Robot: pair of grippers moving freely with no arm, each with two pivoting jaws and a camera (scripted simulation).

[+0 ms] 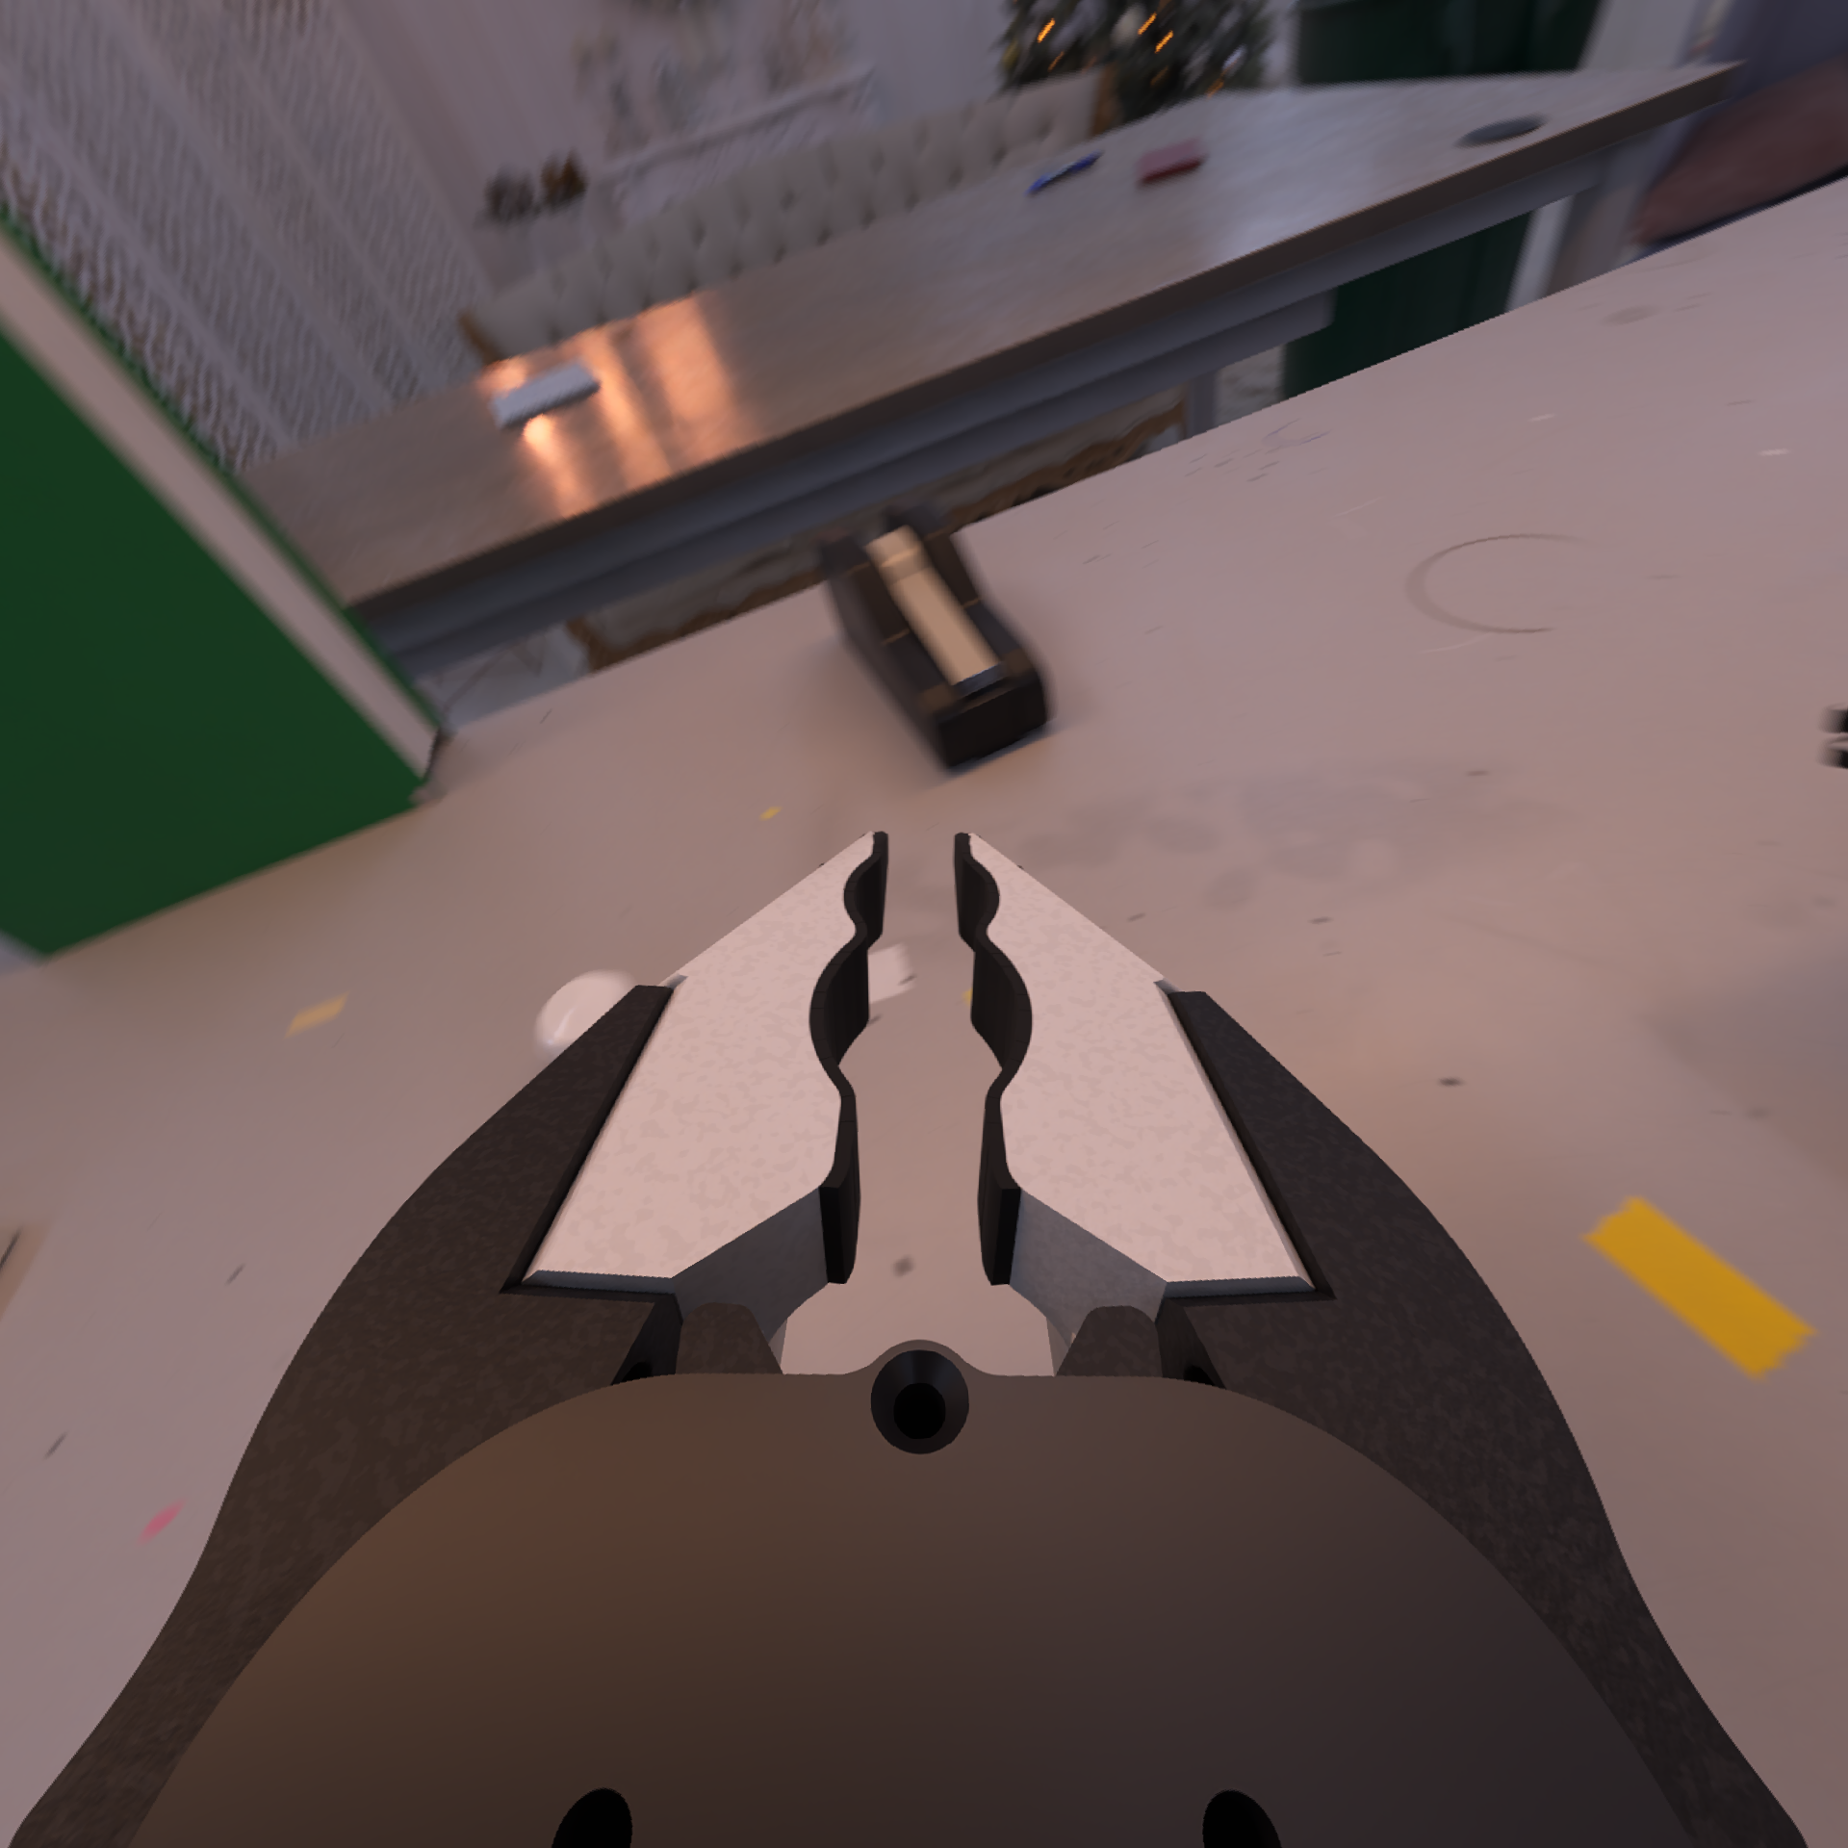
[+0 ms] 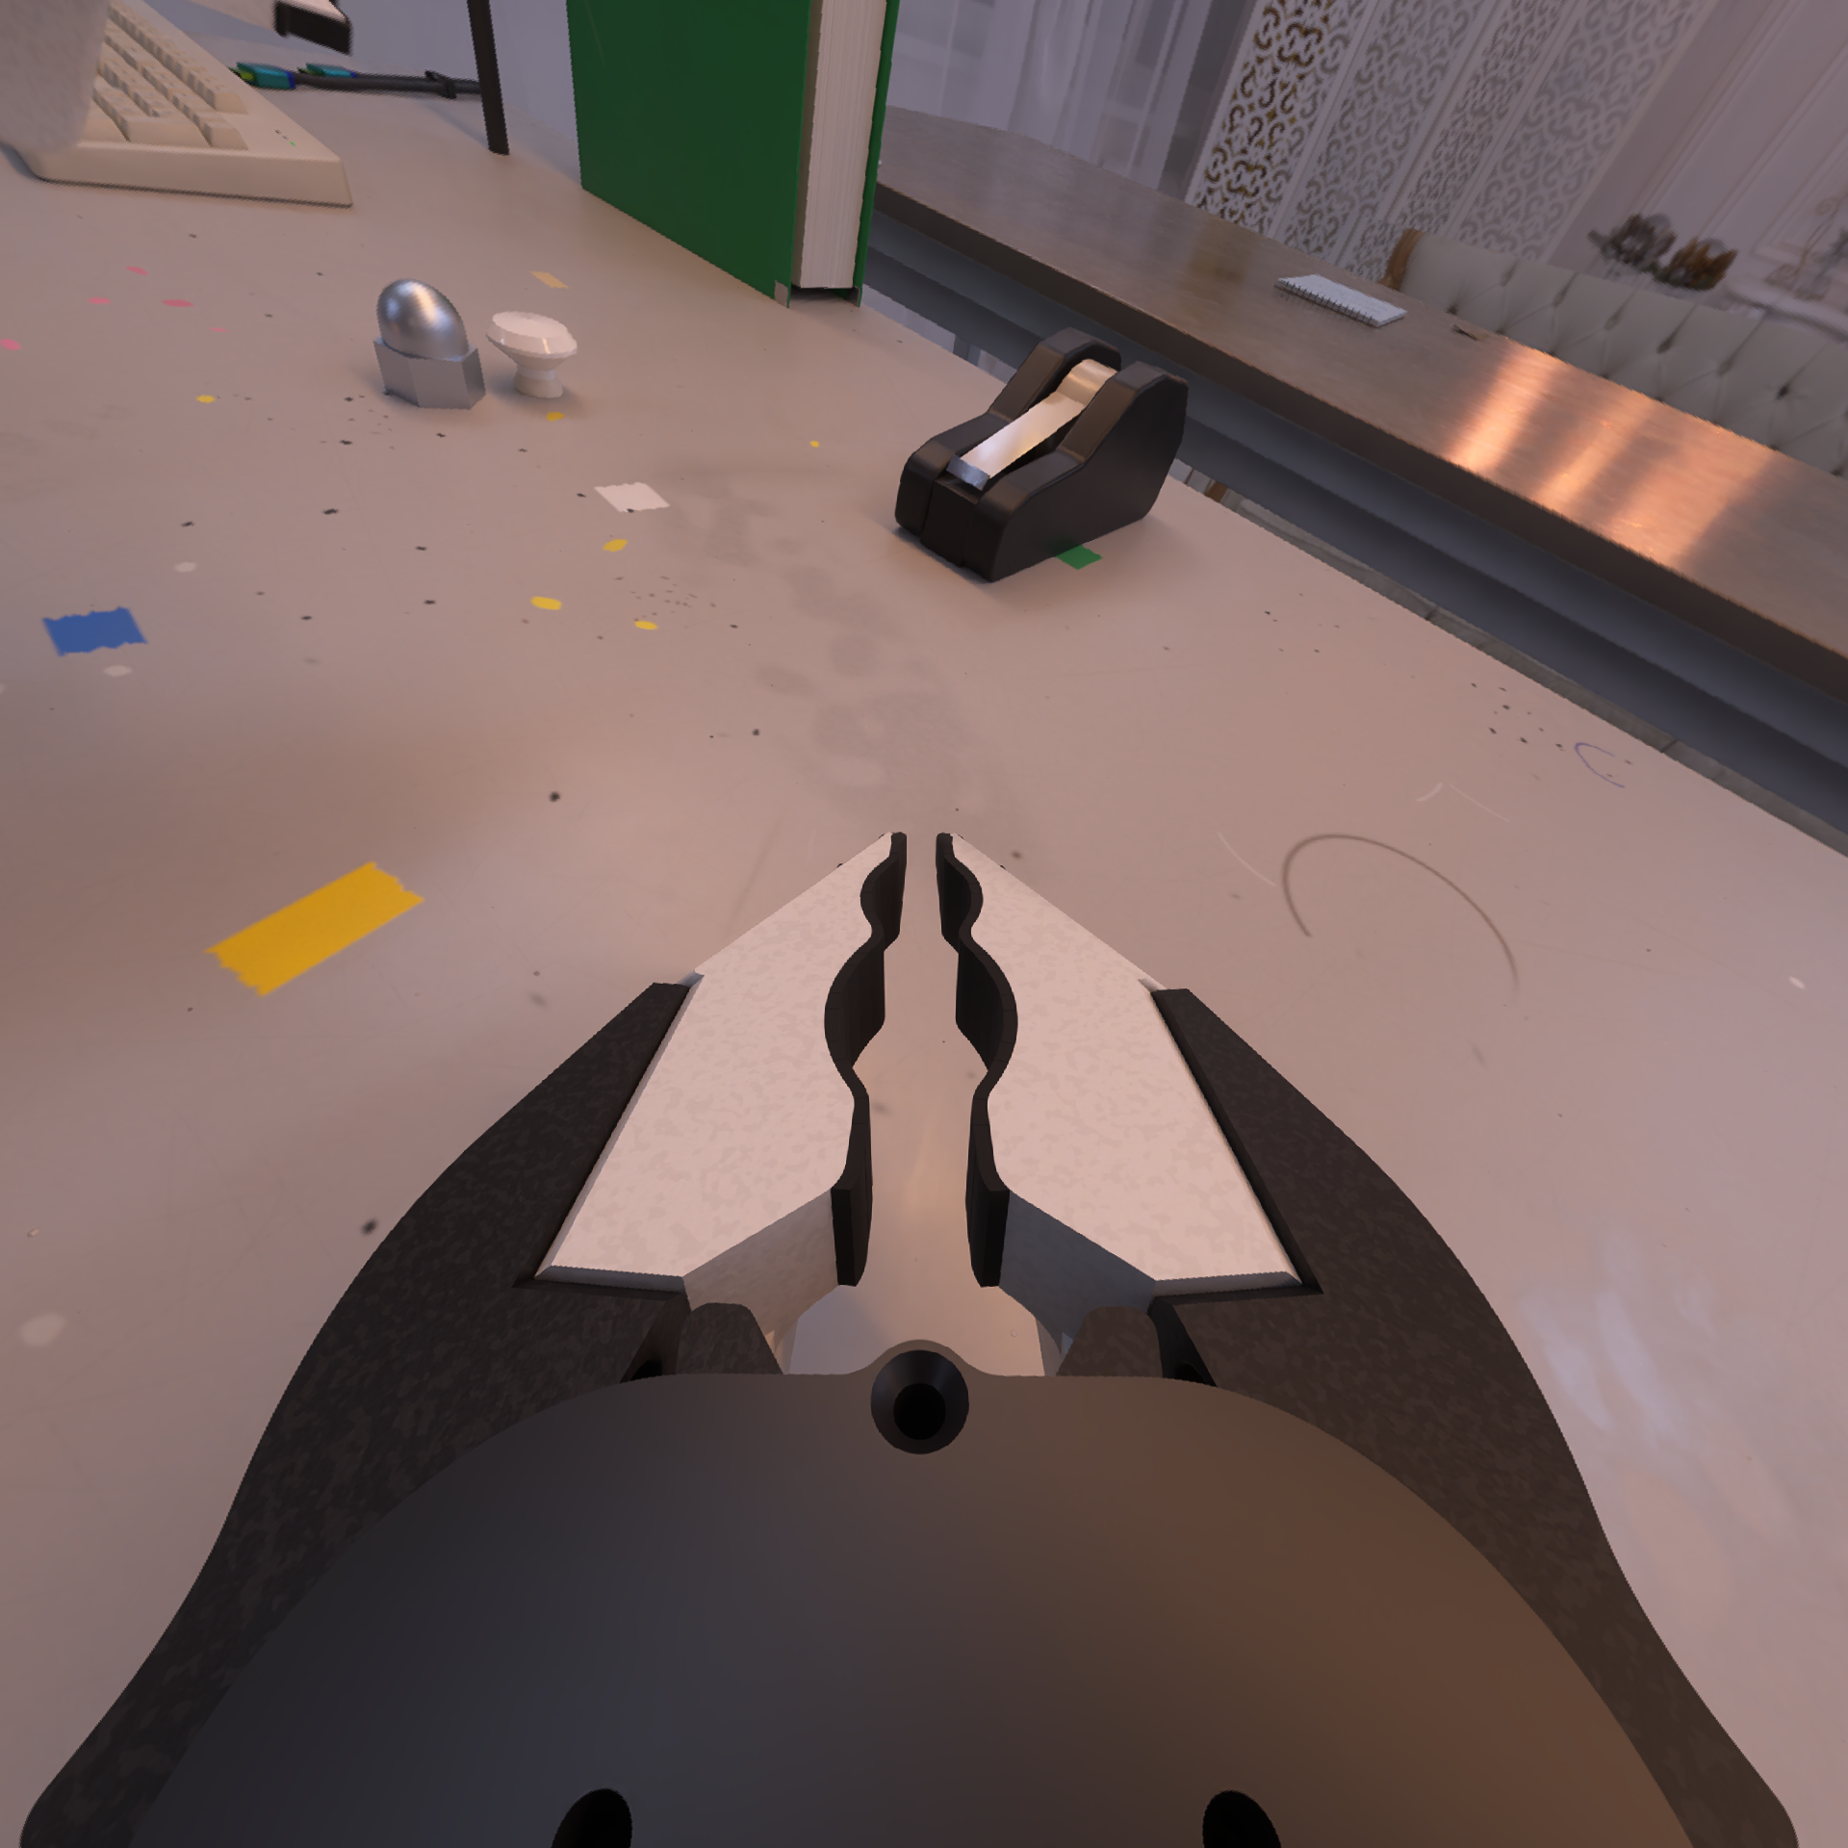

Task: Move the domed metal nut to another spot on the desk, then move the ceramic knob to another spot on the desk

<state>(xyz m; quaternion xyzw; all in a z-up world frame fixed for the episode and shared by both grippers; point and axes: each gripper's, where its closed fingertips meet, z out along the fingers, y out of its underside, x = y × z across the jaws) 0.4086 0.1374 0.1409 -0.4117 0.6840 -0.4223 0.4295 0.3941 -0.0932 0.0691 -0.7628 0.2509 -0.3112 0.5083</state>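
Left wrist view, blurred. Left gripper (image 1: 918, 840) over the desk (image 1: 1400, 900), fingers nearly together with a thin gap, nothing pinched. A pale rounded thing, likely the ceramic knob (image 1: 580, 1005), peeks out at 9 o'clock of the left finger, partly hidden. Black tape dispenser (image 1: 940, 650) at 12 o'clock ahead of the tips. Green book (image 1: 150, 650) upright at 10 o'clock. Yellow tape strip (image 1: 1700, 1285) at 4 o'clock.

Right wrist view, sharp. Right gripper (image 2: 920, 840) empty, fingers close with a narrow slit. Domed metal nut (image 2: 425, 345) at 11 o'clock, far off, upright on its hex base; the knob (image 2: 532, 350) stands just beside it, toward 3 o'clock. The dispenser (image 2: 1045, 455) at 12 o'clock. Keyboard (image 2: 190, 120) at far 10 o'clock.
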